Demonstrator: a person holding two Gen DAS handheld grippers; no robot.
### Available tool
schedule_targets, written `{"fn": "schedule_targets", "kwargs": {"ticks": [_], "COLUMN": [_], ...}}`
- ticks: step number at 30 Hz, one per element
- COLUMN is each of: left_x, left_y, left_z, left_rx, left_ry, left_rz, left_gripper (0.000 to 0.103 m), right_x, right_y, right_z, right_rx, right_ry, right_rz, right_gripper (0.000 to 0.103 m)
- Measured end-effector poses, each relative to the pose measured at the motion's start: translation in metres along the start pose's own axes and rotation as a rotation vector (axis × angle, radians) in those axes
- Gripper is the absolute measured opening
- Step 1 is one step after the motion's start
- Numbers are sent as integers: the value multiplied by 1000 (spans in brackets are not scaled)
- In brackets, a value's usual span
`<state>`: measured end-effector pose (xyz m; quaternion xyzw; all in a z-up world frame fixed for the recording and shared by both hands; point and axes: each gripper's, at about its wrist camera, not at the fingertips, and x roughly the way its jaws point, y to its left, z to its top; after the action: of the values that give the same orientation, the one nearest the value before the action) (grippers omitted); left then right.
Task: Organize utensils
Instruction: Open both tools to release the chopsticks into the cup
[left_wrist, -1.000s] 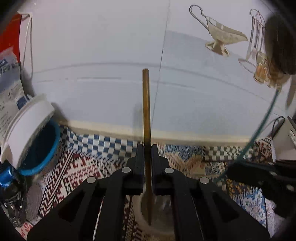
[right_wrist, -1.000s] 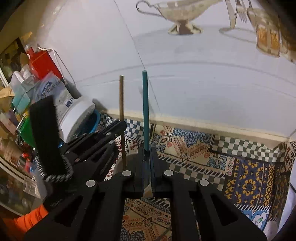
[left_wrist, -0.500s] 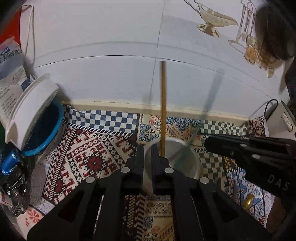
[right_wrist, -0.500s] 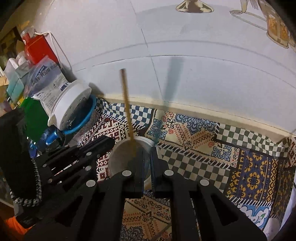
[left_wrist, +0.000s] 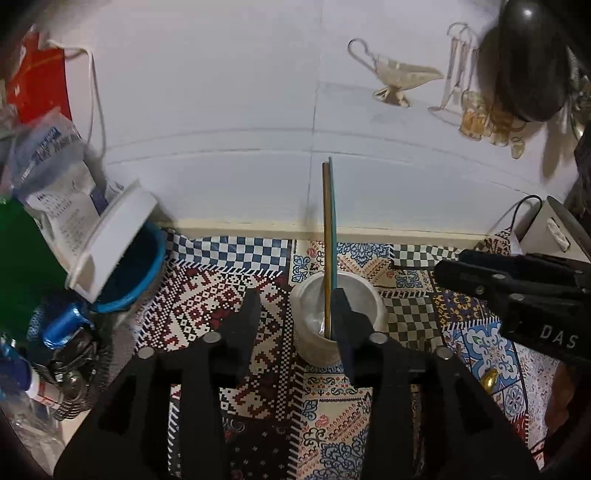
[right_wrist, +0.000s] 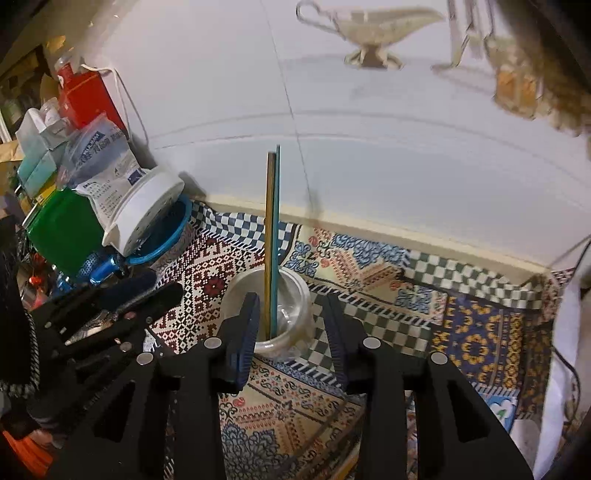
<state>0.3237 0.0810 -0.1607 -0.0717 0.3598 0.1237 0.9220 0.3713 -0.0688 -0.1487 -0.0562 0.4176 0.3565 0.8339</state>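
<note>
Right now both my jaws stand wide apart and hold nothing: my left gripper (left_wrist: 293, 308) sits just short of the white cup (left_wrist: 338, 317) on the patterned tabletop (left_wrist: 221, 302), and my right gripper (right_wrist: 290, 314) brackets that same cup (right_wrist: 267, 310). Inside it the gold stick (left_wrist: 325, 236) and the teal stick (left_wrist: 333, 236) stand nearly upright, side by side and touching, pointing to 12 o'clock. At 9 o'clock from the cup a white tub (left_wrist: 110, 247) leans on a blue bowl (left_wrist: 142, 269).
</note>
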Motion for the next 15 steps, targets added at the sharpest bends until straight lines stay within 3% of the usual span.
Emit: {"fn": "schedule_targets", "kwargs": {"ticks": [8,15], "left_x": [-31,-43], "left_y": [-17,-38], "left_z": [-4,-18], "left_rx": [32,78], "left_ry": [-27,-16], "left_rz": [-53,-114], "left_gripper": [56,60], "right_x": [-51,-88], "right_y": [0,-6], "right_z": [-13,-33], "right_rx": [8,53], "right_ry": [-92,-138], "right_rz": [-70,-142], "right_gripper": [40,44]}}
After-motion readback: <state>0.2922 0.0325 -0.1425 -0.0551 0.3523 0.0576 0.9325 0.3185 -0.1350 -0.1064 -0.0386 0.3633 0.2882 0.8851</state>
